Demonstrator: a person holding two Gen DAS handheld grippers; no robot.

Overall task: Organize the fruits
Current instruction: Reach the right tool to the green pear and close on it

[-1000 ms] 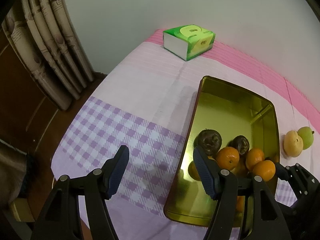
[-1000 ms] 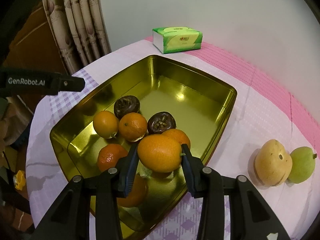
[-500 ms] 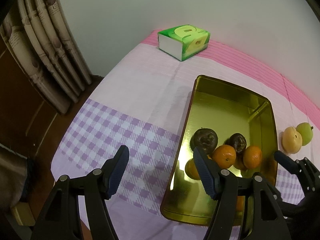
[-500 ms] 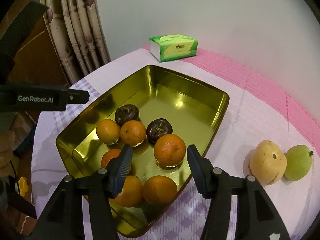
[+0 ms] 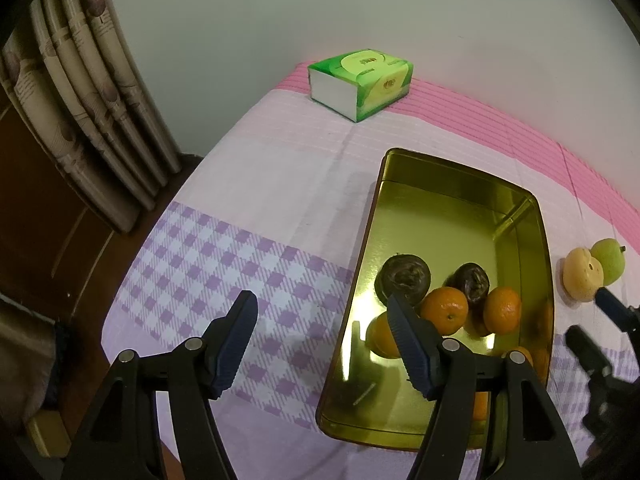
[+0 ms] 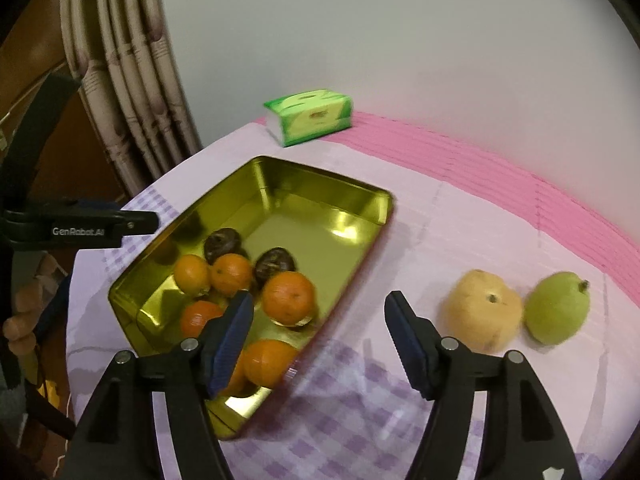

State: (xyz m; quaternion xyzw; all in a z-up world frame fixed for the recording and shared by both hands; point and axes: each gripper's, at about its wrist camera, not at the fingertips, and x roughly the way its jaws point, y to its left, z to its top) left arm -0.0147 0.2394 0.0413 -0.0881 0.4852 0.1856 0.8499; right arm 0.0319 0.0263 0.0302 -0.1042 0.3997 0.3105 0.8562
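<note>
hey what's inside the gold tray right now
Inside the gold tray lie five or six oranges and two dark brown fruits. The right claw's finger covers part of the near corner, so one more could be hidden.

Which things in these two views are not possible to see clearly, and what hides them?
- Oranges at the gold tray near end: left gripper finger covers them in left wrist view; right gripper finger in right.
- Tissue box print: too small.
- Yellow pear, green pear: motion-blurred.

both grippers angled downward, left gripper (image 5: 322,332) jaws apart and empty, right gripper (image 6: 318,330) jaws opening, empty
</note>
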